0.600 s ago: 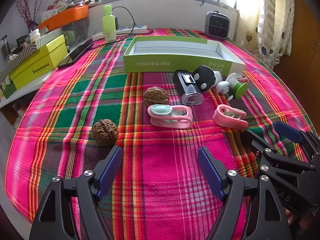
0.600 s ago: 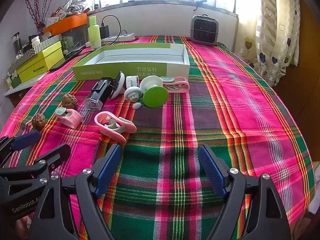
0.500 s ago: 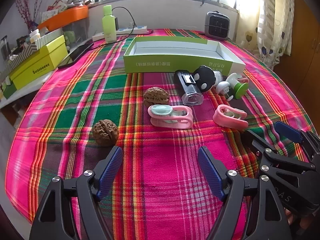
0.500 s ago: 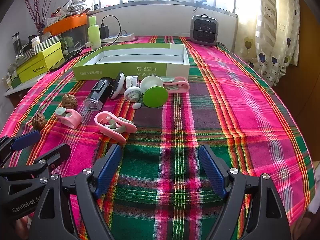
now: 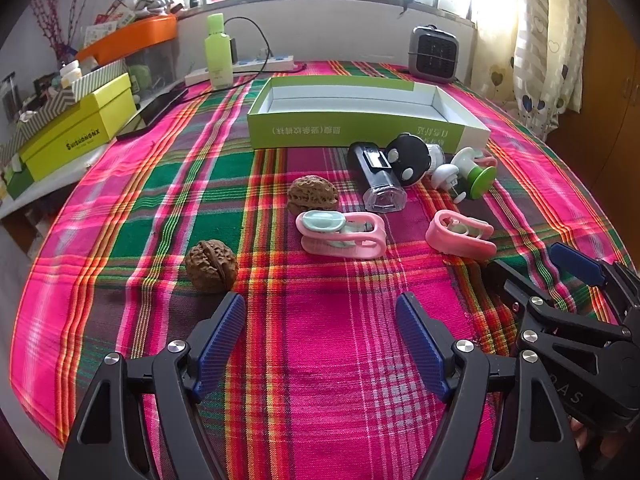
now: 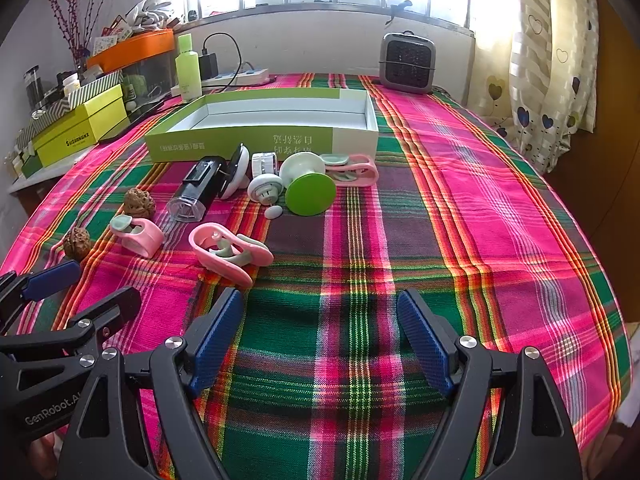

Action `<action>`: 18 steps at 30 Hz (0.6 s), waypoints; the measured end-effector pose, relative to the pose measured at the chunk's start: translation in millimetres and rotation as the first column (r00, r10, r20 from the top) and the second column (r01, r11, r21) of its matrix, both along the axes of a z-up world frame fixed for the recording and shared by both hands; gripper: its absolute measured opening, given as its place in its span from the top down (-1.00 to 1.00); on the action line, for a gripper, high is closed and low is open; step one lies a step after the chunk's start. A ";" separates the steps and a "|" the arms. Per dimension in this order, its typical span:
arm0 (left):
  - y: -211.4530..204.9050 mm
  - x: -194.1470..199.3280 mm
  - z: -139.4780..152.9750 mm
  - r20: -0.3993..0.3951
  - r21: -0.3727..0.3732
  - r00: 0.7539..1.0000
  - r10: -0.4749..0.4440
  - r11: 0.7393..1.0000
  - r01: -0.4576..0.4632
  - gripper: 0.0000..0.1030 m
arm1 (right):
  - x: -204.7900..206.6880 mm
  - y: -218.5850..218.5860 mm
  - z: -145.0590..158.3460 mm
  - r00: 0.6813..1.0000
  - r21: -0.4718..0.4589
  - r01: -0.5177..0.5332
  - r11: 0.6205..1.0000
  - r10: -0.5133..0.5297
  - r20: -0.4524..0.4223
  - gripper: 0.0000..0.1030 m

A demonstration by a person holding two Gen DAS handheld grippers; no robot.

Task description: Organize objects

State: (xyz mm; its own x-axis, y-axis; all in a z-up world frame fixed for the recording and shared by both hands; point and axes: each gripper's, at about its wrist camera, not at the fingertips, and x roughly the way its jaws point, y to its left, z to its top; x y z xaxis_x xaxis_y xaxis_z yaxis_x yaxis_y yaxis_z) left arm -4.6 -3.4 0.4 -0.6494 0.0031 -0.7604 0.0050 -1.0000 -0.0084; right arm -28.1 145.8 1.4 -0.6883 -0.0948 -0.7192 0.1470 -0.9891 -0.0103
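Observation:
An open green-and-white box (image 5: pixel 360 120) (image 6: pixel 264 128) lies on the plaid tablecloth. In front of it sit two walnuts (image 5: pixel 211 266) (image 5: pixel 313 194), pink clips (image 5: pixel 344 232) (image 5: pixel 460 234) (image 6: pixel 228 254), a black-and-clear cylinder (image 5: pixel 378 178) (image 6: pixel 196 190), a black round toy (image 5: pixel 408 158) and a green-and-white spool (image 6: pixel 308 188). My left gripper (image 5: pixel 320 340) is open near the front edge, just behind the near walnut. My right gripper (image 6: pixel 320 340) is open too, over bare cloth right of the near pink clip. Neither holds anything.
A small grey heater (image 6: pixel 406 62), a green bottle (image 5: pixel 218 52) and a power strip (image 5: pixel 240 68) stand at the table's far edge. Yellow-green boxes (image 5: pixel 76 136) and an orange tray (image 5: pixel 128 38) crowd a shelf on the left. Curtains (image 6: pixel 552 60) hang on the right.

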 end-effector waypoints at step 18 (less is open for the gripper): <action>-0.5 -0.4 2.3 0.008 0.001 1.000 -0.015 1.000 0.015 -0.51 | -2.0 0.9 1.3 0.999 0.004 -0.032 0.999 0.032 0.012 -0.55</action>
